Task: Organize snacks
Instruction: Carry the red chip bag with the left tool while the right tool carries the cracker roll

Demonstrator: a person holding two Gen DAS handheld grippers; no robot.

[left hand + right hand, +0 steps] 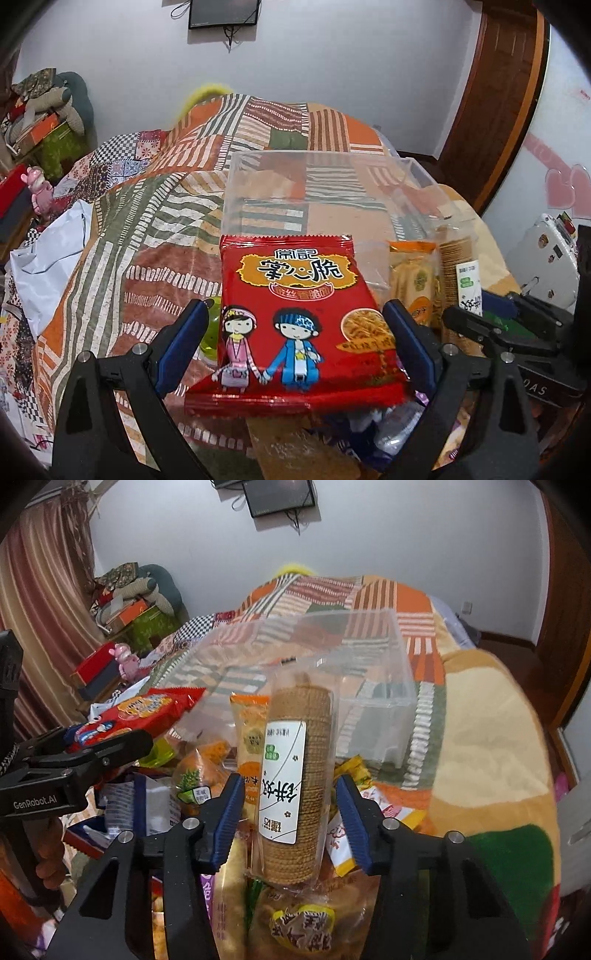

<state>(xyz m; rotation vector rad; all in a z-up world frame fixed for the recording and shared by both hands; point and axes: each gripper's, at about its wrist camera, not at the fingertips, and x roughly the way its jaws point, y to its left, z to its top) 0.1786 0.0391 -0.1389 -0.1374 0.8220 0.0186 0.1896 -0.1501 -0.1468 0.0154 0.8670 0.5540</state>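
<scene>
My left gripper (295,332) is shut on a red snack packet (295,314) with two cartoon children on it, held up just in front of a clear plastic box (332,192) on the bed. My right gripper (291,808) is shut on a clear sleeve of round brown biscuits (295,775) with a white label, held up before the same box (369,686). The red packet (140,709) and left gripper (77,760) show at the left of the right wrist view. The biscuit sleeve (458,273) shows at the right of the left wrist view.
A pile of snack packets (280,915) lies below both grippers, with an orange biscuit pack (251,746) standing in it. The patchwork quilt (155,206) covers the bed. A cluttered side area (40,125) is at the left, a wooden door (491,103) at the right.
</scene>
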